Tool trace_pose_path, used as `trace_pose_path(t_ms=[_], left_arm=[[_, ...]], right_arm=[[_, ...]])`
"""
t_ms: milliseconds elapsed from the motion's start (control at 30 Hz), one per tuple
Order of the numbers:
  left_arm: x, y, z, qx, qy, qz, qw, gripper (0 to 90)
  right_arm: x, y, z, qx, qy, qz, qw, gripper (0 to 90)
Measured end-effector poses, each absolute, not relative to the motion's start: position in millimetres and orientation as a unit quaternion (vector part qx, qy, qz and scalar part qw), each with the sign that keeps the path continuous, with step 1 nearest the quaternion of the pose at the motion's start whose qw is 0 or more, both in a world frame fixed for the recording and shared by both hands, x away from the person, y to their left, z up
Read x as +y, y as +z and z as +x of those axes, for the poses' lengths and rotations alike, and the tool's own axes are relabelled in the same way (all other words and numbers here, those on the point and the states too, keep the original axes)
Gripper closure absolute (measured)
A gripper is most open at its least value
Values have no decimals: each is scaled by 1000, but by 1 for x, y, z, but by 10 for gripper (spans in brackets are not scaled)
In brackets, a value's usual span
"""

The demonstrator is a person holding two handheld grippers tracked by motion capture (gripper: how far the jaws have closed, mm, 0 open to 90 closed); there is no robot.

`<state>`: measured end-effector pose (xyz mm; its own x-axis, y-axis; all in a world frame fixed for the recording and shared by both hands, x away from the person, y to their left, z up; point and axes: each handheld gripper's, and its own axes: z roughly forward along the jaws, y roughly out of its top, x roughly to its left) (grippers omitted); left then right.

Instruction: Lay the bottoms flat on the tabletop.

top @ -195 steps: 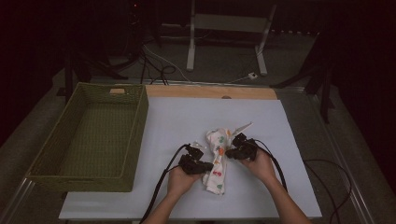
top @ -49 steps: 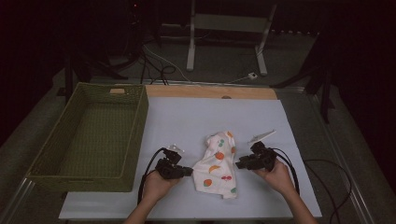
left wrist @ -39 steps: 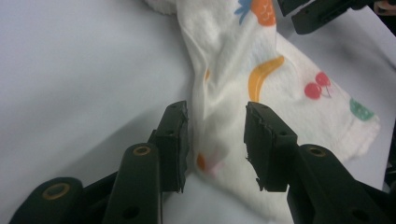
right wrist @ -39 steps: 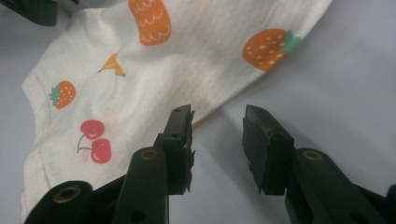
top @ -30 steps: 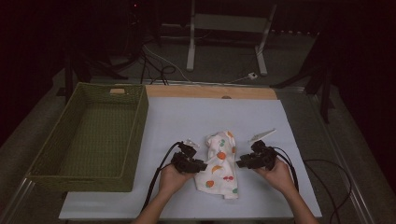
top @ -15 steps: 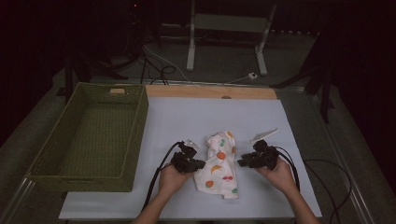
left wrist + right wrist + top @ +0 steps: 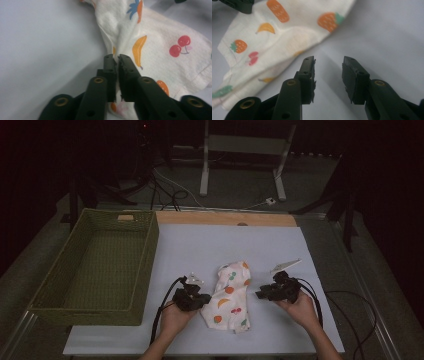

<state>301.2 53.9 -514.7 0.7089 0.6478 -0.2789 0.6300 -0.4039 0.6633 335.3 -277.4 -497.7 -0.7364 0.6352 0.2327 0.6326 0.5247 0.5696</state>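
A white cloth printed with fruit lies crumpled on the white table sheet between my two grippers. The left gripper sits at its left edge. In the left gripper view the jaws stand almost together, pinching a raised fold of the cloth; they have just been opening slightly, with the fold still between them. My right gripper rests just right of the cloth. Its jaws are open over bare sheet, with the cloth beyond them on the left and nothing between them.
A green woven basket stands on the left side of the table. A wooden strip runs along the sheet's far edge. Cables trail from both grippers toward the front edge. A metal stand is on the floor behind.
The left gripper has shifted a little to the left and toward the person, at the cloth's left edge. The right gripper has stayed in place.
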Motion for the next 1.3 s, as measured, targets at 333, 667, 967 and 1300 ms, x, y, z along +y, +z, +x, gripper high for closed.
trace_pose_path(t_ms=[333, 667, 967, 1300], left_arm=[[17, -510, 317, 372, 46, 828, 418, 570], [-8, -512, 320, 350, 79, 838, 411, 880], [19, -510, 314, 365, 81, 827, 419, 889], [51, -523, 317, 411, 75, 819, 394, 871]], right_arm=[[-275, -498, 338, 873, 327, 362, 5, 612], [-269, -497, 341, 872, 330, 361, 3, 612], [-265, -499, 342, 875, 327, 357, 4, 613], [-257, -497, 343, 877, 329, 350, 0, 615]])
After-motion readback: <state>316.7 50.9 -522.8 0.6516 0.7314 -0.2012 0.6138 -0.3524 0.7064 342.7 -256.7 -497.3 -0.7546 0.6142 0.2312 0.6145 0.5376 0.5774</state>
